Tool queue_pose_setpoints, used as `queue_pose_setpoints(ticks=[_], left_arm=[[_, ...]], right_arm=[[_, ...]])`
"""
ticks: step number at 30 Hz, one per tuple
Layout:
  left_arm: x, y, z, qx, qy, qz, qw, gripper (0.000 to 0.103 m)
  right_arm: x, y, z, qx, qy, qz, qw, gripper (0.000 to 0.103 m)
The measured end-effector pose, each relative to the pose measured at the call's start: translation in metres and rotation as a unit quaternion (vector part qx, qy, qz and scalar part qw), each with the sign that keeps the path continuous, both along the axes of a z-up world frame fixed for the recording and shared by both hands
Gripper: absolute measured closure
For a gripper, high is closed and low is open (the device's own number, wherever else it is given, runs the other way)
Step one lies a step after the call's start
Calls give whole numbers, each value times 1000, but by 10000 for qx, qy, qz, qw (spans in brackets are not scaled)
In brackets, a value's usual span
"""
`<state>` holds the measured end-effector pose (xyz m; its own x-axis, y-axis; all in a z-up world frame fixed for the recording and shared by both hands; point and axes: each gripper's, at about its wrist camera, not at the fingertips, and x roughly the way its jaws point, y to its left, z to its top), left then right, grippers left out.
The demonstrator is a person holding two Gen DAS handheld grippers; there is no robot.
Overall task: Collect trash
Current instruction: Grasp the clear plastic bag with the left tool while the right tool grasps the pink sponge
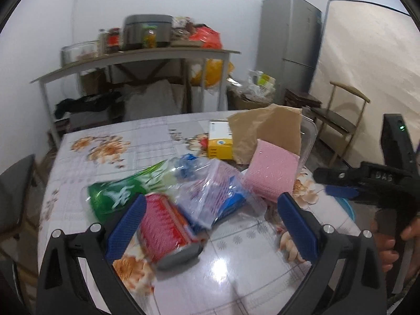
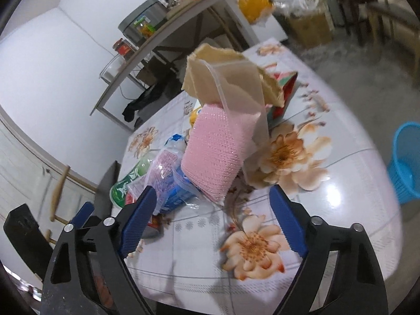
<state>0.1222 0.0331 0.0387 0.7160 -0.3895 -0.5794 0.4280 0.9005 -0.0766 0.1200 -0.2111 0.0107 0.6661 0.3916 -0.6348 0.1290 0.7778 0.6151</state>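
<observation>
Trash lies on a flower-print table [image 1: 231, 270]. A red can [image 1: 164, 227] lies on its side between the open fingers of my left gripper [image 1: 210, 225], close to the left finger. Beyond it lie a clear plastic bag with a blue pack [image 1: 218, 191], a green bottle [image 1: 123, 191], a pink sponge pack [image 1: 270, 173], a brown paper bag [image 1: 270, 131] and a yellow box [image 1: 219, 143]. My right gripper [image 2: 212, 218] is open and empty over the table, just short of the pink sponge pack [image 2: 212, 152] and the plastic bag [image 2: 168, 181].
A blue basket [image 2: 407, 162] stands on the floor to the right of the table. A cluttered shelf table [image 1: 136, 57], a fridge [image 1: 288, 44] and a wooden chair [image 1: 338, 120] stand behind. A dark chair [image 1: 15, 191] is at the left.
</observation>
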Motion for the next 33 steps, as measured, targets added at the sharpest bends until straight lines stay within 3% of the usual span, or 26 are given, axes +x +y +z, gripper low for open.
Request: queue_pose_setpoints(ticks=[7, 13, 19, 26, 31, 33], left_arm=[[65, -25, -11, 249, 850, -545, 9946, 6], [99, -44, -28, 675, 1305, -599, 9873, 22], [111, -53, -45, 954, 1621, -571, 9805, 42], [116, -51, -52, 943, 1777, -482, 9784, 66], [114, -51, -50, 942, 1724, -459, 9794, 75], [113, -50, -47, 879, 1666, -462, 9810, 78]], right_arm=[[19, -14, -14, 739, 170, 9, 9971, 27], [39, -28, -30, 1596, 370, -31, 9865, 32], [50, -31, -42, 1998, 580, 12, 9781, 40], [54, -33, -46, 2191, 751, 5, 9728, 64], [50, -36, -45, 2282, 789, 27, 9704, 76], [46, -40, -49, 2367, 762, 77, 9686, 85]])
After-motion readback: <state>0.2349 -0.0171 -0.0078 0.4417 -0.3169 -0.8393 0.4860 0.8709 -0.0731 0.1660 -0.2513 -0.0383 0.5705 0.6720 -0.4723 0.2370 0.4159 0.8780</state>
